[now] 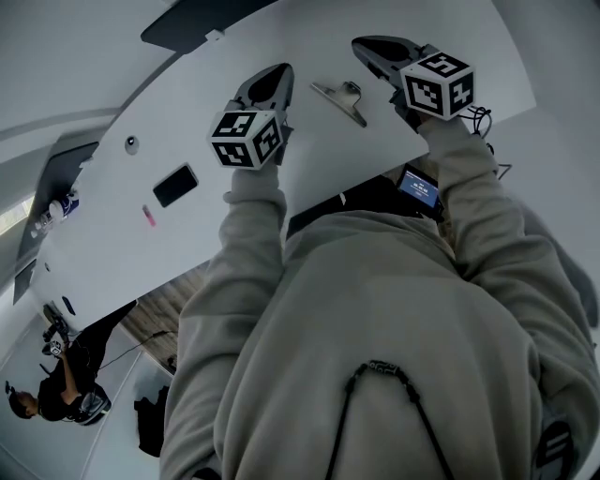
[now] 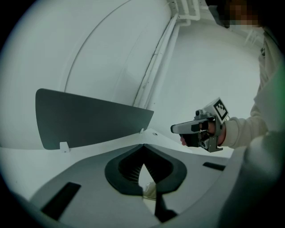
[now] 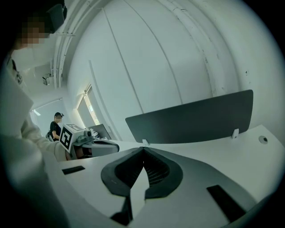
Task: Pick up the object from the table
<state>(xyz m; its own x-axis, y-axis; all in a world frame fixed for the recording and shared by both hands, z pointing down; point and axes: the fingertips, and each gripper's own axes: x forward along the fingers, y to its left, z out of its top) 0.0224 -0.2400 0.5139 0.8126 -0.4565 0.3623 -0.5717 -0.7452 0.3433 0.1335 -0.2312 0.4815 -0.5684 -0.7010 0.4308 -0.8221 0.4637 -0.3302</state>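
Observation:
A grey metal clip [image 1: 339, 97] lies on the white table [image 1: 225, 220], between my two grippers. My left gripper [image 1: 272, 79] hangs over the table just left of the clip, its jaws shut with nothing in them. My right gripper [image 1: 367, 47] hangs just right of the clip, also shut and empty. In the left gripper view the jaw tips meet [image 2: 143, 146], and the right gripper [image 2: 177, 129] shows off to the right. In the right gripper view the tips meet too [image 3: 143, 148], with the left gripper [image 3: 95, 144] at the left. Neither gripper view shows the clip clearly.
A black phone [image 1: 175, 185], a small pink thing [image 1: 148, 216] and a small round disc [image 1: 130, 143] lie on the left part of the table. A dark divider panel [image 1: 202, 21] [image 2: 89, 118] [image 3: 191, 118] stands along the far edge. Another person [image 1: 56, 384] stands at the lower left.

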